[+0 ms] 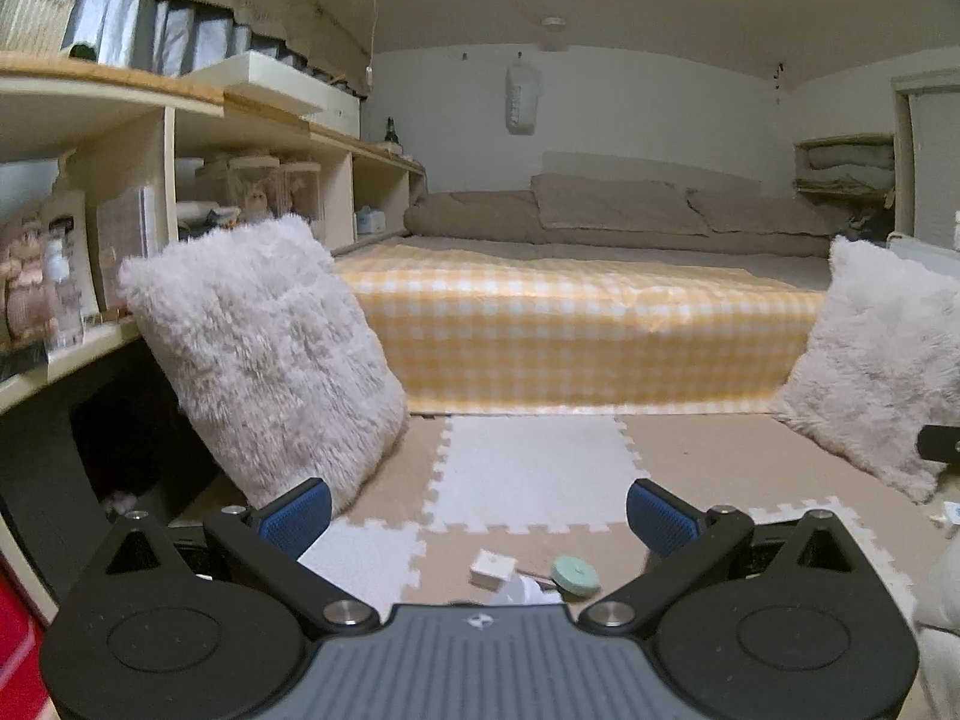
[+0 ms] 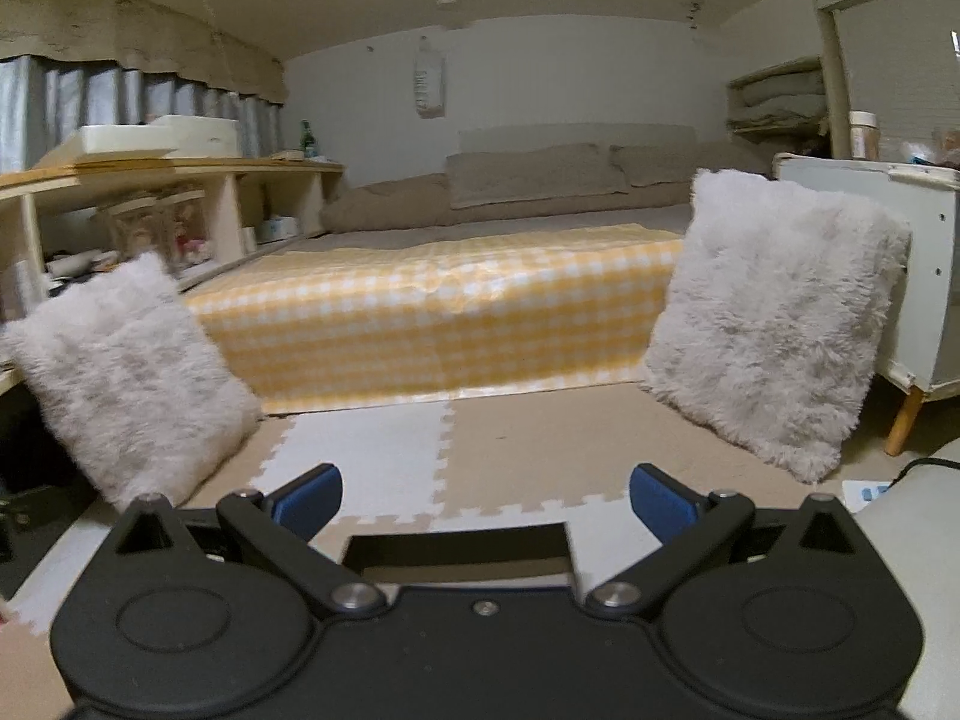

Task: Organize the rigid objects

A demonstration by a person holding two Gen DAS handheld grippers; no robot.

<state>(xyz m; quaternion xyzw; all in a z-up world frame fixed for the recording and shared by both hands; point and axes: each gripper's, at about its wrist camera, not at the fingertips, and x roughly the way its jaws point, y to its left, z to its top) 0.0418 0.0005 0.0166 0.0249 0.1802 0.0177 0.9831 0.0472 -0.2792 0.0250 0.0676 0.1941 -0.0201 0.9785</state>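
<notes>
Both tongs, left [image 1: 478, 516] and right [image 2: 486, 501], gaped wide and held nothing. At the lower centre of the left view a small white box [image 1: 492, 569] and green round tin [image 1: 576, 575] lay on the floor mat [image 1: 534, 480]. Reaching seemed next: lower, then close on one.

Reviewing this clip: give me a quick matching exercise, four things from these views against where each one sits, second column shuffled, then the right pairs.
Things:
1. small white box
2. round mint-green lid
3. green bottle
4. yellow checked blanket

Places:
A. on top of the wooden shelf unit
B. spread over the near end of the bed
C. on the foam floor mat, left one of the pair between the left tongs
D. on the foam floor mat, right one of that pair

Pairs: 1-C, 2-D, 3-A, 4-B
</notes>
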